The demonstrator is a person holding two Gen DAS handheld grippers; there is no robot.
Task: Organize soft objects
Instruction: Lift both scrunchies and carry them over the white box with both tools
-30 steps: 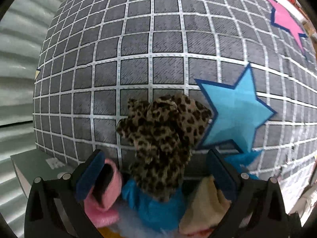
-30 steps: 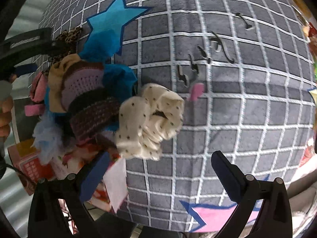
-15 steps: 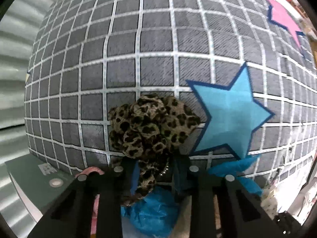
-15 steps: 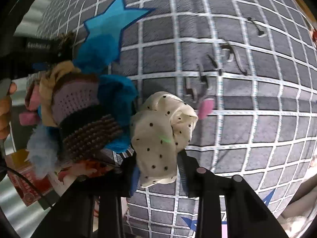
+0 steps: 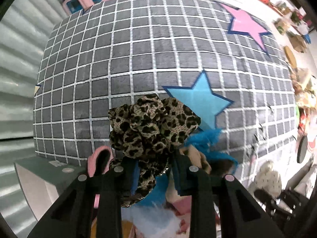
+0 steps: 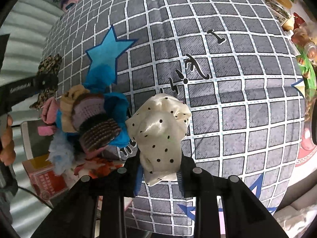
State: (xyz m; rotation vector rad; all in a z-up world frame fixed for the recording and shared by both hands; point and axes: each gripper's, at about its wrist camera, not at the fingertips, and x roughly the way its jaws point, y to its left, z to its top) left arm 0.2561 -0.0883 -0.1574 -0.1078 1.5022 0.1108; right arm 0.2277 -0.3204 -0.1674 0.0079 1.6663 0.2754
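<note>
Left gripper (image 5: 154,171) was clamped on a leopard-print fabric scrunchie (image 5: 152,125), which bulged out above the black fingers (image 5: 183,170) and hung clear of the surface below. Right gripper (image 6: 159,173) was likewise pinched tight on a cream satin scrunchie with black polka dots (image 6: 160,127), its ruffled body standing up between the fingers.

Just beside both grippers lay a heap of soft things (image 6: 93,119): a bright blue ruffled scrunchie (image 6: 116,107), a brown and mauve knitted band (image 6: 99,130), a tan ruffled one (image 6: 71,99), a pink plush piece (image 6: 48,111) and a pale blue fluffy one (image 6: 60,154).

All of it sat over a grey cloth with a white grid (image 5: 138,49), printed with a blue star (image 5: 200,101) and a pink star (image 5: 247,25).

At the left edge of the right wrist view, a person's hand (image 6: 7,138) held the left gripper's handle.
</note>
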